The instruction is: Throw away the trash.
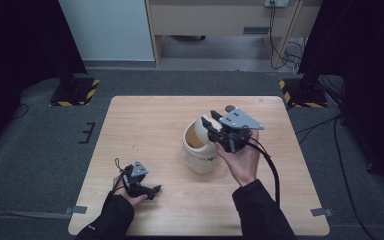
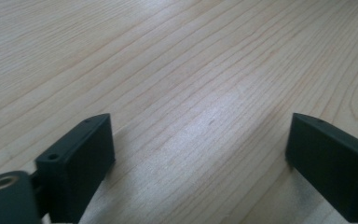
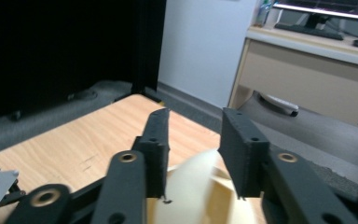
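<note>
Bucket [image 1: 200,147] beside right tongs [image 1: 211,124]

Dim room, dark curtains at the sides; the table [image 1: 155,125] is softly lit from above. Pale glare streaks the wood between blurred near jaws, soft shadows beneath.

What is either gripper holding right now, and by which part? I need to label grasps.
Nothing is held. The right gripper has its jaws open astride the rim of the cream bucket, not pressing it. The left gripper is open over bare table.
</note>
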The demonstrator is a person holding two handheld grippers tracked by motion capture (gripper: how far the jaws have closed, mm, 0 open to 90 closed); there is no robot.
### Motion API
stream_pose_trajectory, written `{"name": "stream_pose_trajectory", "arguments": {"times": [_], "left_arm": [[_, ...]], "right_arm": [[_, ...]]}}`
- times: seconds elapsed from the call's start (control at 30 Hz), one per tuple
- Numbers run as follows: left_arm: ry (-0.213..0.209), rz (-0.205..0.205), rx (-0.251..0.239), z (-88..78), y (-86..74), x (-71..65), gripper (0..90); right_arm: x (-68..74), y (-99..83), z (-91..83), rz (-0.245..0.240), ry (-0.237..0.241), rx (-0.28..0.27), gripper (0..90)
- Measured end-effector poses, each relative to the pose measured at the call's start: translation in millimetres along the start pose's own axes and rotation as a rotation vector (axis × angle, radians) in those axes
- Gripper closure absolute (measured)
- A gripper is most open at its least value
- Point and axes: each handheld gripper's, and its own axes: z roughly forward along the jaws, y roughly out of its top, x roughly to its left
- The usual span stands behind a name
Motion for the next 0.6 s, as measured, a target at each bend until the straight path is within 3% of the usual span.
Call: {"name": "stream_pose_trajectory", "arguments": {"times": [0.07,0.27,0.4,0.6], "left_arm": [[-0.001,0.001,-0.006,1.4,-0.6,-0.9,1.3],[-0.004,0.004,-0.018,2.4,-1.6,-1.0,0.0],[-0.003,0.004,-0.019,2.5,-1.6,-1.0,0.0],[-0.003,0.005,-0.019,2.5,-1.6,-1.1,0.0]], "right_arm": [[-10.8,-3.4,-11.3,0.037,0.005,-0.027,45.5],[-36.2,-28.3,-41.6,0.140,0.010,-0.049,28.8],[-49.8,-51.8,-54.2,0.163,-0.015,-0.019,22.8],[-68.3,-95.6,-61.2,0.188,-0.048,0.082,19.8]]}}
